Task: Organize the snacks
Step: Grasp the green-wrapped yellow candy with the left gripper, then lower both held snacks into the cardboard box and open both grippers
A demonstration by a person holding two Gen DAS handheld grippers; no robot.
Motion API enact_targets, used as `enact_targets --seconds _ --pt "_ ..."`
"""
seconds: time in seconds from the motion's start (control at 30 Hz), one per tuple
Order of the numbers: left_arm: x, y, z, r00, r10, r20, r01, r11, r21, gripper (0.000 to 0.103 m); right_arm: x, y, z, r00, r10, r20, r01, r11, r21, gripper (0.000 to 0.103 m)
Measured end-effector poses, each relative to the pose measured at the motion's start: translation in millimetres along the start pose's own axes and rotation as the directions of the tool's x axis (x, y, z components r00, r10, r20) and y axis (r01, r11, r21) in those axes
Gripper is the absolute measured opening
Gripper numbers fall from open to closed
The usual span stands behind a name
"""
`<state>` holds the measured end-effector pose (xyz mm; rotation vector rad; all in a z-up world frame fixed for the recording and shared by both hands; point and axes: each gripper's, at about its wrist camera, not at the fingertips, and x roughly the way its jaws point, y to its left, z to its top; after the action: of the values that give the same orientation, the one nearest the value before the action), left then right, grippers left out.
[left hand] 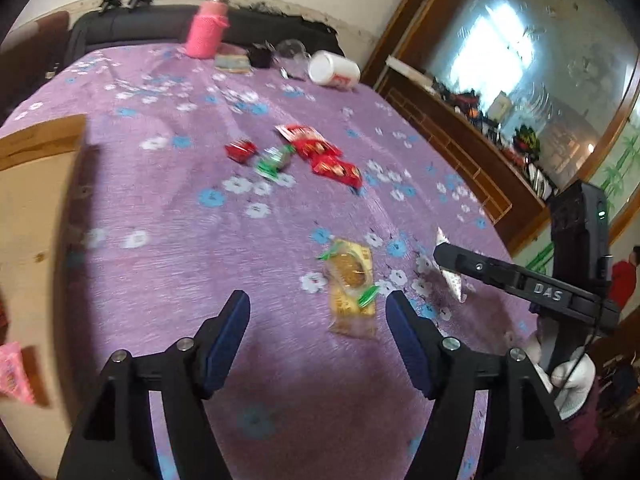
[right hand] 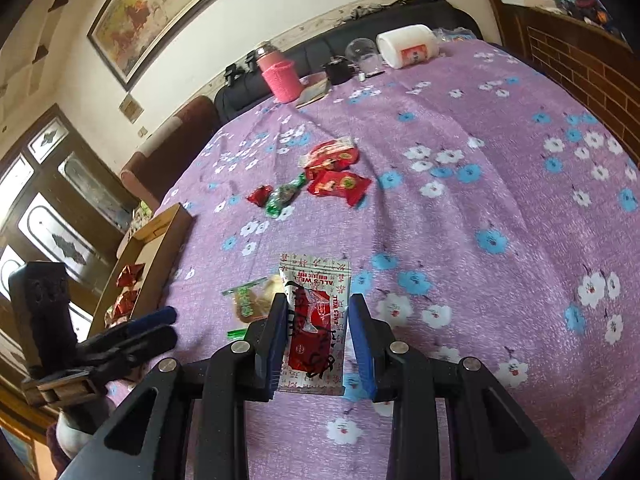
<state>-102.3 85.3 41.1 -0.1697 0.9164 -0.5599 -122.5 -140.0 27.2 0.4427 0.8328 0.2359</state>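
Purple floral cloth (left hand: pixel 168 208) covered the surface in the left wrist view, where the left tongs (left hand: pixel 318 308) stood wide, nothing held, the yellow snack packet (left hand: pixel 352 288) lying just ahead toward their right finger, its long axis running away from them. Red packets (left hand: pixel 320 152) lay farther off. From the right wrist, the right tongs (right hand: pixel 318 334) straddled a red-and-white sachet (right hand: pixel 316 320) lengthwise, jaws narrow but seemingly not yet gripping. A cardboard box (right hand: pixel 160 240) waited left, nearer the left tongs.

Box (right hand: pixel 160 236) left of snack cluster (right hand: pixel 320 176)
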Motion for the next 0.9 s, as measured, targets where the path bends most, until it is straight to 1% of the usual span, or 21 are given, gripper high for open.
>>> enact_targets --seconds 0.1,0.17,0.2,0.23,0.27,0.3,0.37,0.5,0.57,0.63,0.7,0.73,0.77,0.83,0.9 --pt "23.4 -17.5 7.3 1.0 -0.007 -0.028 0.007 1.0 0.018 0.069 -2.4 -11.4 -1.3 1.0 -0.004 0.002 0.004 1.0 0.026 0.032" --pt "37.3 -27.5 11.9 0.999 0.002 -0.039 -0.001 0.999 0.032 0.069 -2.3 -18.0 -2.0 1.0 -0.009 -0.002 0.009 0.999 0.035 0.032" --pt "43.0 -31.3 13.1 0.999 0.015 -0.045 -0.013 0.999 0.044 0.067 -1.8 -20.1 -1.9 1.0 -0.011 -0.004 0.011 0.999 0.037 0.032" --pt "49.6 -34.1 14.3 0.998 0.039 -0.055 -0.036 0.998 0.057 0.061 -0.9 -22.5 -1.8 1.0 -0.012 -0.007 0.013 0.999 0.04 0.032" --pt "56.0 -35.5 14.6 0.996 0.06 -0.067 -0.056 0.996 0.065 0.032 0.2 -24.9 -1.8 1.0 -0.011 -0.011 0.012 0.999 0.045 0.032" --pt "59.9 -34.6 14.5 0.995 0.054 -0.081 -0.049 0.997 0.061 0.028 0.8 -26.6 -1.7 1.0 -0.01 -0.012 0.011 0.999 0.047 0.032" --pt "58.0 -30.4 13.6 0.997 0.037 -0.071 -0.034 0.999 0.042 0.025 2.0 -29.6 -0.9 1.0 -0.009 -0.014 0.01 0.999 0.052 0.032" --pt "44.8 -19.3 14.2 0.999 0.016 -0.03 -0.015 1.0 0.007 0.025 -3.7 -35.7 2.8 1.0 -0.02 0.002 0.02 0.998 0.066 0.032" --pt "32.7 -10.3 13.7 1.0 -0.015 0.003 0.015 0.999 -0.032 0.025 -25.5 -47.3 8.0 0.998 -0.024 0.064 0.018 0.995 0.1 0.032" --pt "18.6 -2.5 13.1 0.999 -0.033 0.033 0.035 0.997 -0.064 0.025 -47.2 -59.2 14.4 0.993 -0.046 0.109 0.033 0.992 0.125 0.033" --pt "-1.2 7.0 11.3 0.996 -0.04 0.073 0.047 0.994 -0.094 0.026 -69.4 -66.1 22.1 0.987 -0.089 0.138 0.071 0.989 0.128 0.033" --pt "-16.6 14.5 8.6 0.994 -0.035 0.102 0.047 0.992 -0.114 0.026 -74.7 -66.1 25.1 0.986 -0.092 0.141 0.074 0.989 0.126 0.033" --pt "-26.2 19.5 7.4 0.993 -0.03 0.118 0.045 0.991 -0.126 0.026 -78.3 -63.3 28.0 0.987 -0.087 0.139 0.07 0.99 0.119 0.033" --pt "-48.4 33.5 2.3 0.988 -0.006 0.152 0.03 0.987 -0.157 0.026 -75.9 -45.6 30.3 0.991 -0.058 0.122 0.049 0.996 0.076 0.033" --pt "-73.7 51.9 -5.2 0.983 0.034 0.181 0.002 0.98 -0.197 0.026 -59.6 -11.8 29.3 0.996 -0.013 0.085 0.012 1.0 0.002 0.033"
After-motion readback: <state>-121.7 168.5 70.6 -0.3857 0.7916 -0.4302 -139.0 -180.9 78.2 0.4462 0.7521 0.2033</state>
